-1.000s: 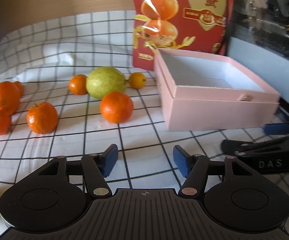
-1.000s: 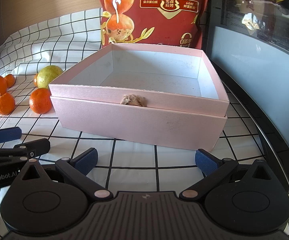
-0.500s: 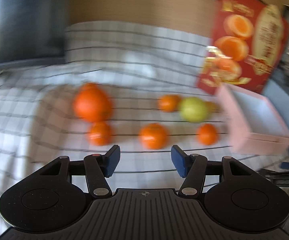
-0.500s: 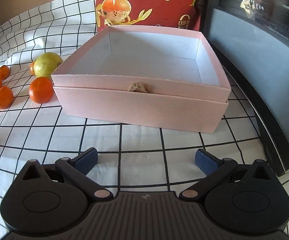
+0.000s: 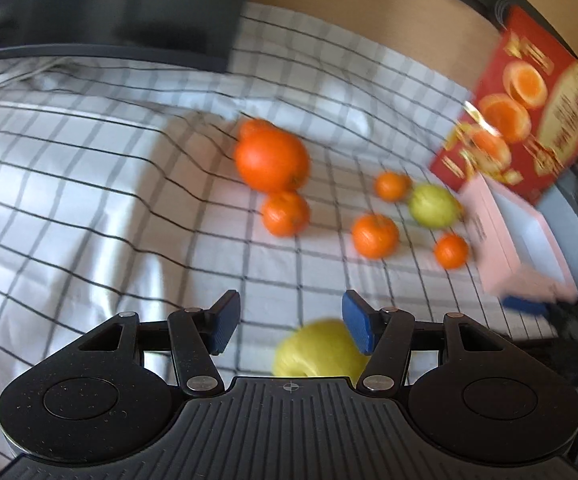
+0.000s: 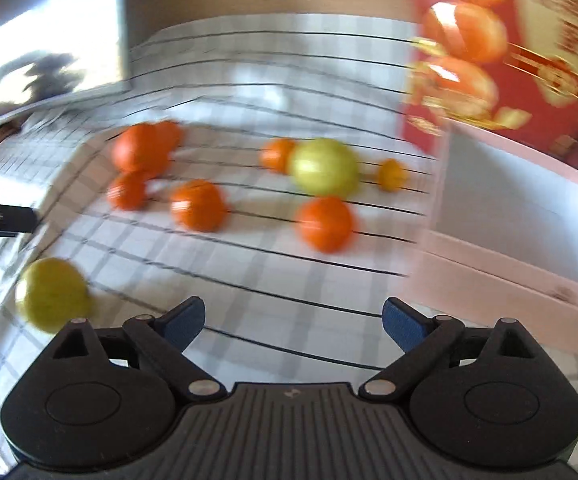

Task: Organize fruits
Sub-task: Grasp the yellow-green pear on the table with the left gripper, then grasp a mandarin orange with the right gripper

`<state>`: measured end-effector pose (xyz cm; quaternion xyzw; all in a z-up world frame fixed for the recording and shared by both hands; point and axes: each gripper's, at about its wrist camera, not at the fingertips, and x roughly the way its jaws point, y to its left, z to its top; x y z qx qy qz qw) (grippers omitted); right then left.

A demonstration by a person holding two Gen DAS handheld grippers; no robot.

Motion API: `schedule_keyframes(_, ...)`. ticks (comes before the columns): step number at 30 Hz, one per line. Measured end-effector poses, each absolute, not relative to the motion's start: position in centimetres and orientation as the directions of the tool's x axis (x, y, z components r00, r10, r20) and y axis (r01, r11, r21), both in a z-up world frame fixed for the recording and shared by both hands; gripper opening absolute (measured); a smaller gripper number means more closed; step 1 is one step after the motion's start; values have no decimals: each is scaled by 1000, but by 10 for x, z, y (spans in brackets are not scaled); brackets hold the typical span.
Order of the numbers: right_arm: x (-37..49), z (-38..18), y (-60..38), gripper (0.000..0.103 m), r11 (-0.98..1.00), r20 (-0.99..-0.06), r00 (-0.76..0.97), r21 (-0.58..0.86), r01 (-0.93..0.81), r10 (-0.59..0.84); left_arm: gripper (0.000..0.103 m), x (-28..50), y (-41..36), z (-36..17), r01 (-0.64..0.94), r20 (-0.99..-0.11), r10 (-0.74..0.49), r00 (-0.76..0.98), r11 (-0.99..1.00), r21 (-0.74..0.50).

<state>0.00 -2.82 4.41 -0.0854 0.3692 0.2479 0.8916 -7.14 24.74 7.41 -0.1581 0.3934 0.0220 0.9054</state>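
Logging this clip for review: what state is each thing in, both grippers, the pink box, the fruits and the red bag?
left gripper: open, nothing gripped
right gripper: open, jaws just narrowed slightly, empty
pink box: open-topped, looks empty
yellow fruit: on cloth, below left gripper
oranges: loose on cloth
green fruit: on cloth, unboxed
red bag: standing behind box

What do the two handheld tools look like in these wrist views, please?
Both match: a matte black ribbed body flanked by two round black housings, black linkage arms with silver pivot pins, and blue rectangular pads on the fingertips. The left tool carries a small crosshair mark at its centre; the right tool has a faint blurred mark. No cables or sleeves show.
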Motion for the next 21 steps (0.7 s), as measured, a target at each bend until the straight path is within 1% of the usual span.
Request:
schedule_keyframes(3, -9, 48, -8, 96, 830, -690, 598, 7, -558, 408, 62, -72, 235, 71, -96, -736, -103, 669, 970, -223)
schedule_keyframes(4, -11, 49, -3, 96, 820, -690, 594, 1, -572, 415, 66, -71, 231, 69, -83, -747, -96, 658, 977, -198)
schedule_keyframes(6, -13, 49, 0, 96, 808, -696, 587, -18, -590, 413, 67, -71, 227, 67, -61, -744, -98, 661, 981, -184)
schedule_keyframes(9, -13, 46, -1, 96, 814, -710, 593, -49, -579, 379, 67, -65, 224, 63, -17, -759, -157, 632, 976, -216)
schedule_keyframes(13, -13, 41, -12, 96, 833, -727, 583, -27, -552, 363, 70, -56, 220, 53, 20, -777, -227, 587, 964, -266)
schedule_keyframes(16, -15, 34, -15, 96, 843, -745, 574, -27, -537, 341, 71, -54, 216, 47, 24, -786, -248, 567, 958, -286)
schedule_keyframes(19, -20, 31, -16, 96, 842, -750, 572, -36, -538, 333, 70, -51, 211, 42, 18, -802, -239, 548, 962, -274)
schedule_keyframes(21, -22, 32, -16, 96, 839, -744, 579, -46, -542, 333, 67, -50, 209, 39, 6, -809, -225, 543, 964, -264)
